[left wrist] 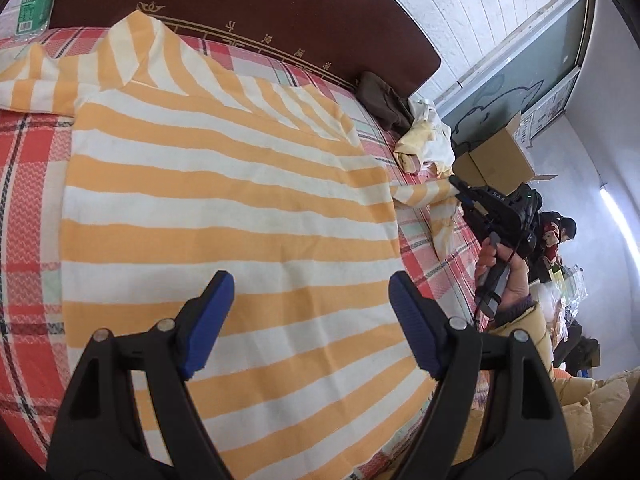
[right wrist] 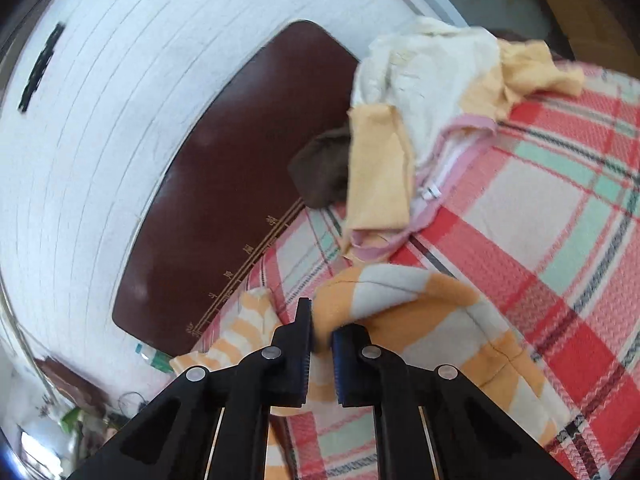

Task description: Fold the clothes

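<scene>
An orange-and-white striped shirt (left wrist: 224,200) lies spread flat on the plaid bedspread (left wrist: 28,184). My left gripper (left wrist: 310,284) is open and empty, hovering over the shirt's lower part. My right gripper (right wrist: 322,334) is shut on the shirt's sleeve (right wrist: 400,304) and holds it lifted off the bed at the shirt's right side. It also shows in the left wrist view (left wrist: 460,184), pinching the sleeve end (left wrist: 424,194). The other sleeve (left wrist: 36,76) lies at the far left.
A dark brown headboard (left wrist: 248,4) runs along the far side. A heap of cream, yellow and pink clothes (right wrist: 420,112) and a brown garment (right wrist: 320,168) lie beside it. A green-labelled bottle (left wrist: 36,0) stands far left. A cardboard box (left wrist: 500,160) sits beyond the bed.
</scene>
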Demonstrator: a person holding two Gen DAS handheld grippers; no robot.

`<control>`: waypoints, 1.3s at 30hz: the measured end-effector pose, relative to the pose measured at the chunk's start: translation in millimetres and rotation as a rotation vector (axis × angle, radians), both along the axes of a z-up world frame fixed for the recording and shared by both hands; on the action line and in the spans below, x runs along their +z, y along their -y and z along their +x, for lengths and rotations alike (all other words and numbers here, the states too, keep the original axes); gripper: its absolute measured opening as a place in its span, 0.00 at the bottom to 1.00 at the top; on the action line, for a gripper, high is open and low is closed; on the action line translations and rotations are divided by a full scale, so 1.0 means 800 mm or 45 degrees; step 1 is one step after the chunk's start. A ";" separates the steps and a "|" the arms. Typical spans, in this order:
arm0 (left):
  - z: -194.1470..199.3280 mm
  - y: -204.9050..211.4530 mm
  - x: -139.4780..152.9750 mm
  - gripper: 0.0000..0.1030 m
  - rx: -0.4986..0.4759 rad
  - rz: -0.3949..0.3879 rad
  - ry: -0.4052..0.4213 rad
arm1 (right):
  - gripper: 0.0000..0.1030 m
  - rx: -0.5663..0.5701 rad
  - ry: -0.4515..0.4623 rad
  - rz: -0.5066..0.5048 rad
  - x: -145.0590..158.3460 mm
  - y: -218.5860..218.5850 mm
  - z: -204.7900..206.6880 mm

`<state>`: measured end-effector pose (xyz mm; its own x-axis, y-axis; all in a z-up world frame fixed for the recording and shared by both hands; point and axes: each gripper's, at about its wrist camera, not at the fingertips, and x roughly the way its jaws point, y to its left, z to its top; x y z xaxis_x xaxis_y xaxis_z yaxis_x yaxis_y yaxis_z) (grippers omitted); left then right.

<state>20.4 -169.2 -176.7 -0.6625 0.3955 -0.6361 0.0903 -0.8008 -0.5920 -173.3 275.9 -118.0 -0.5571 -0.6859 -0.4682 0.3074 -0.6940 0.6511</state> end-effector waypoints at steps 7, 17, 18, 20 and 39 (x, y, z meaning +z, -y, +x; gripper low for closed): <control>-0.019 0.012 -0.004 0.78 -0.006 0.050 -0.002 | 0.08 0.163 -0.508 0.282 0.121 0.120 0.033; -0.024 0.049 -0.013 0.78 0.091 0.092 -0.011 | 0.10 0.833 -0.686 0.709 0.032 0.368 0.139; -0.022 0.054 -0.014 0.78 0.111 0.087 -0.007 | 0.12 0.910 -0.678 0.748 0.013 0.382 0.155; -0.018 0.065 -0.017 0.78 0.150 0.081 0.001 | 0.26 1.025 -0.624 0.812 -0.022 0.395 0.176; -0.114 0.002 0.019 0.78 -0.054 -0.337 -0.032 | 0.52 0.724 -0.070 0.529 -0.042 0.203 0.093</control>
<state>-70.5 -170.8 -161.6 -0.6658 0.2453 -0.7047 0.0411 -0.9309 -0.3629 -98.7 113.7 -151.9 -0.1956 -0.6483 -0.7358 0.7210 -0.6037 0.3402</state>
